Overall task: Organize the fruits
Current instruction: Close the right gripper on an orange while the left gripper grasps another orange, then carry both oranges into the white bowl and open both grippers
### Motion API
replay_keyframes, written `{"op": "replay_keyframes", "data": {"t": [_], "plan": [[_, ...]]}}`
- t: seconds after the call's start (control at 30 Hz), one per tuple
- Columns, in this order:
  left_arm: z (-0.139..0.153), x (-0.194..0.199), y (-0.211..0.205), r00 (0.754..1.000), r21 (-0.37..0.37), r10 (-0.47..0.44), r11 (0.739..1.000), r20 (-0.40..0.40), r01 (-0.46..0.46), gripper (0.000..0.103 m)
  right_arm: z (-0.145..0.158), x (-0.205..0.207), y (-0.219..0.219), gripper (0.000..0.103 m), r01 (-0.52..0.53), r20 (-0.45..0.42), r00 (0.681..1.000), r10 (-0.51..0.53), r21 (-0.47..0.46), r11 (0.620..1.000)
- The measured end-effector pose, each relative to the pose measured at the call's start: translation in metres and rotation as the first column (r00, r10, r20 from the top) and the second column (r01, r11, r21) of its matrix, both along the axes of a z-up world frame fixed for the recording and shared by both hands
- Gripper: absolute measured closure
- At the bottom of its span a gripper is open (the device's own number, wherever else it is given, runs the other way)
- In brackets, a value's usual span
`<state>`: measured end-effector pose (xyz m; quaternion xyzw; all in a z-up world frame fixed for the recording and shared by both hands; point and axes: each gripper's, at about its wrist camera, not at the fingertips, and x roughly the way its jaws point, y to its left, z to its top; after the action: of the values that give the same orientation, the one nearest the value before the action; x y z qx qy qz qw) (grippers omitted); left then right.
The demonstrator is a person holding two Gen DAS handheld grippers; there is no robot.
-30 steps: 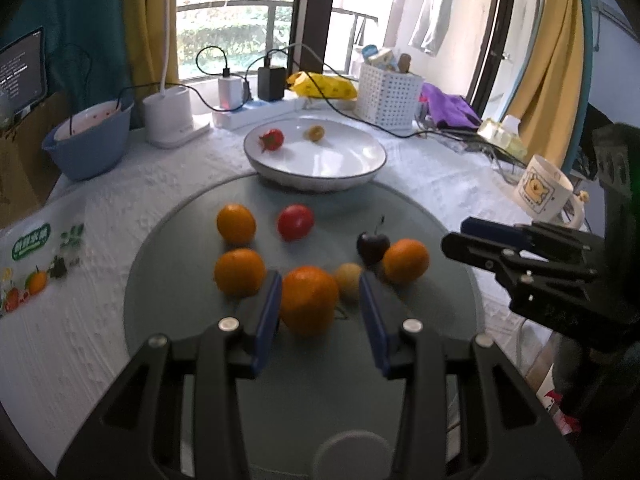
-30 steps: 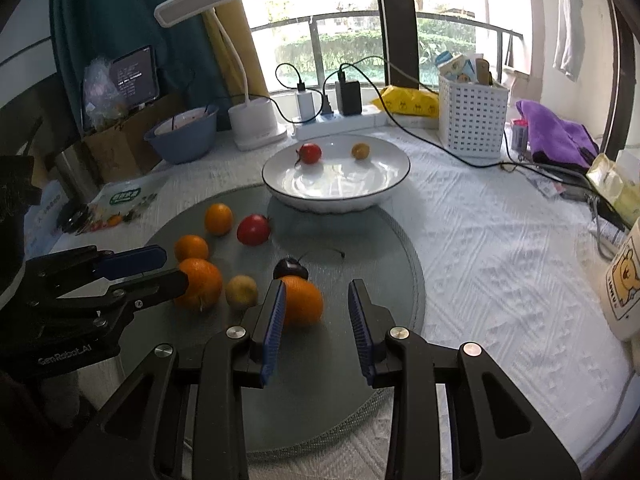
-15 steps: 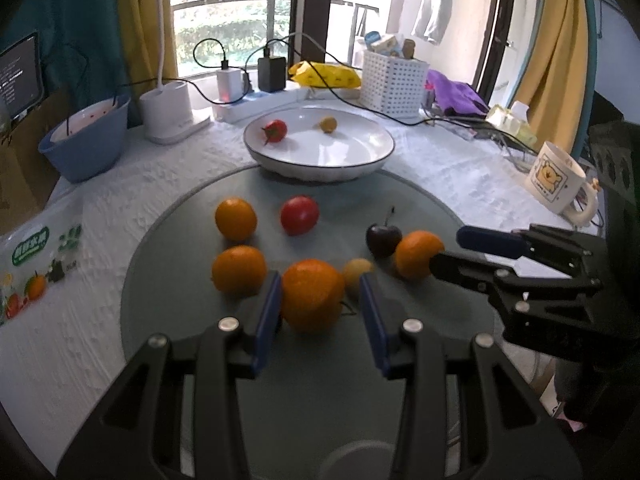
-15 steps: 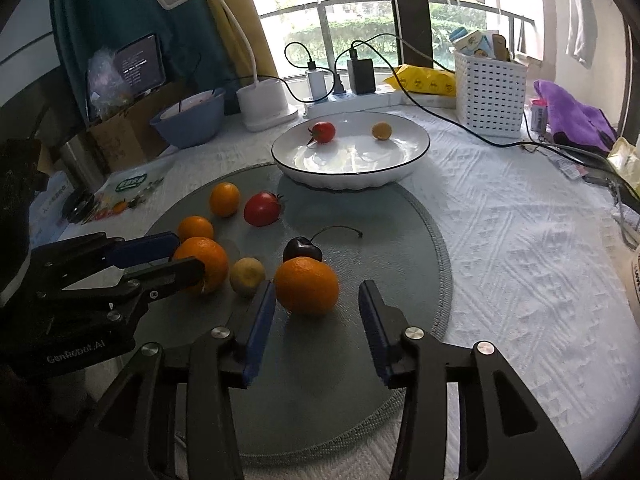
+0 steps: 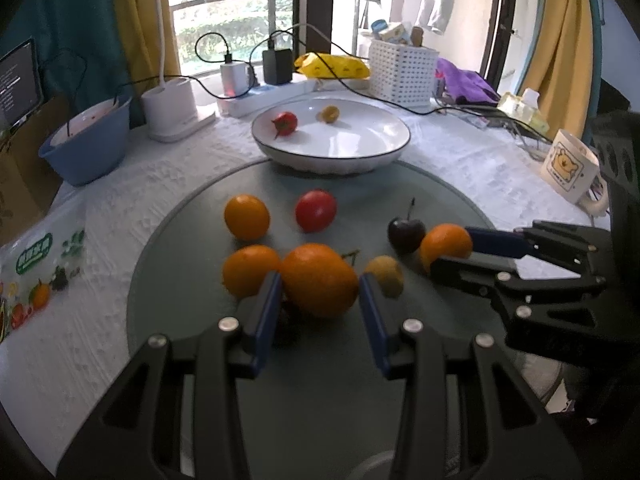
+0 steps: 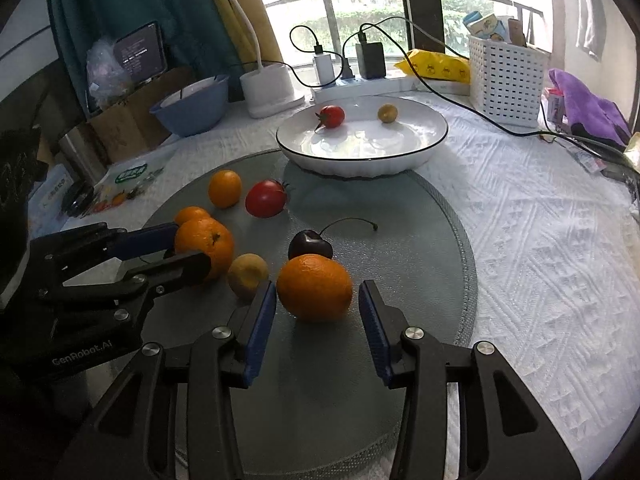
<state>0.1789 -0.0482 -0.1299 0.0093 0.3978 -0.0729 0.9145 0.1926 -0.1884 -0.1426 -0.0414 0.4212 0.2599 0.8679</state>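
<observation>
On the grey mat's left side, the left hand-held gripper (image 5: 320, 304) is clamped on a big orange (image 5: 319, 279). Further right, the right hand-held gripper (image 6: 317, 316) straddles another orange (image 6: 314, 287), pads not touching. Next it needs to squeeze, then both go to the far white plate (image 6: 416, 148), I'd guess.

Your right gripper (image 6: 318, 312): jaws astride the orange (image 6: 315, 287) — not touching.
Cherry (image 6: 309, 243): just behind the orange.
</observation>
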Motion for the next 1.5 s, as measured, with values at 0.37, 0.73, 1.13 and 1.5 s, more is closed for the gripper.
{"op": "replay_keyframes", "data": {"t": [0.37, 0.73, 1.13, 1.5], "plan": [[0.000, 0.009, -0.001, 1.000, -0.014, -0.011, 1.000, 0.011, 0.011, 0.062, -0.001, 0.002, 0.002, 0.061, -0.012, -0.004, 1.000, 0.012, 0.007, 1.000], [0.002, 0.012, 0.002, 1.000, -0.043, -0.011, 0.999, 0.003, 0.011, 0.064, 0.001, 0.003, -0.003, 0.061, -0.005, 0.007, 1.000, 0.004, 0.007, 1.000], [0.027, 0.010, -0.002, 0.998, -0.041, -0.022, 0.999, 0.062, 0.024, 0.064, 0.016, 0.009, -0.006, 0.062, 0.001, 0.043, 0.999, -0.002, 0.017, 1.000], [0.044, 0.023, 0.000, 0.995, -0.037, -0.030, 0.999, 0.100, 0.034, 0.064, 0.030, 0.023, -0.008, 0.062, 0.012, 0.075, 0.997, -0.014, 0.026, 1.000]]}}
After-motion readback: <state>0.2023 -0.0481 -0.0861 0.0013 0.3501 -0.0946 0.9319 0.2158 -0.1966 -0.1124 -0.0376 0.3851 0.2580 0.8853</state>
